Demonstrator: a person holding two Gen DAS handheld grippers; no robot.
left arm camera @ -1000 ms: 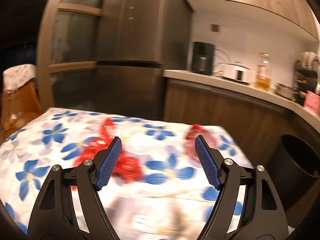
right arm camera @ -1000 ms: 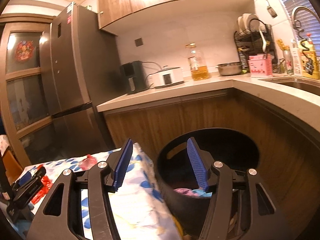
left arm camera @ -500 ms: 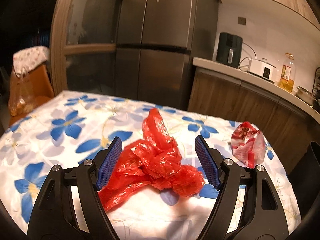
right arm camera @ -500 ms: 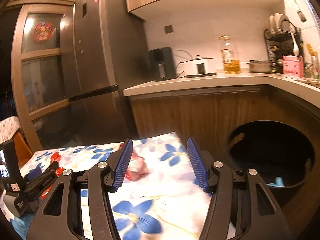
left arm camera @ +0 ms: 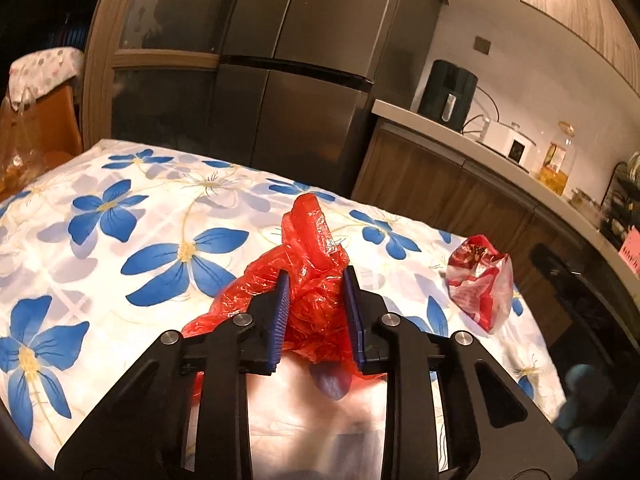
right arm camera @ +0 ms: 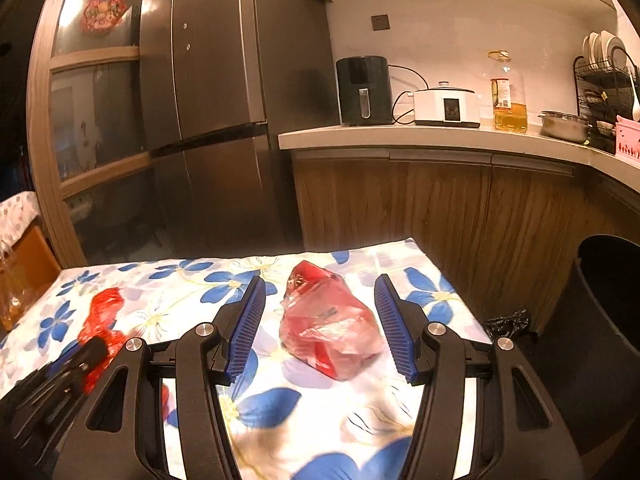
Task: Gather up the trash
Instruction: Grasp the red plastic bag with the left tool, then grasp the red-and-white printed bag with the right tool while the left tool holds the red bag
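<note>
The left gripper has its jaws drawn in on the crumpled red plastic bag, having just been closing, and the blue ribbed pads press into the bunched film from both sides. Most of the bag bulges up past the fingertips toward twelve o'clock, with a loose fold spilling out at about nine o'clock onto the flowered tablecloth. From that gripper's own view, the second piece of trash, a red and white wrapper, lies on the cloth at about three o'clock, well apart from the bag and close to the table's right edge. The right gripper hangs over that same wrapper with its jaws standing wide; the wrapper sits between the two blue pads and neither pad touches it. In this view the red bag shows at about nine o'clock with the black tips of the left gripper on it. A dark trash bin stands on the floor off the table's right edge, at about three o'clock, and a scrap of black plastic lies between table and bin. Behind the table stand a steel refrigerator and a wooden counter.
</note>
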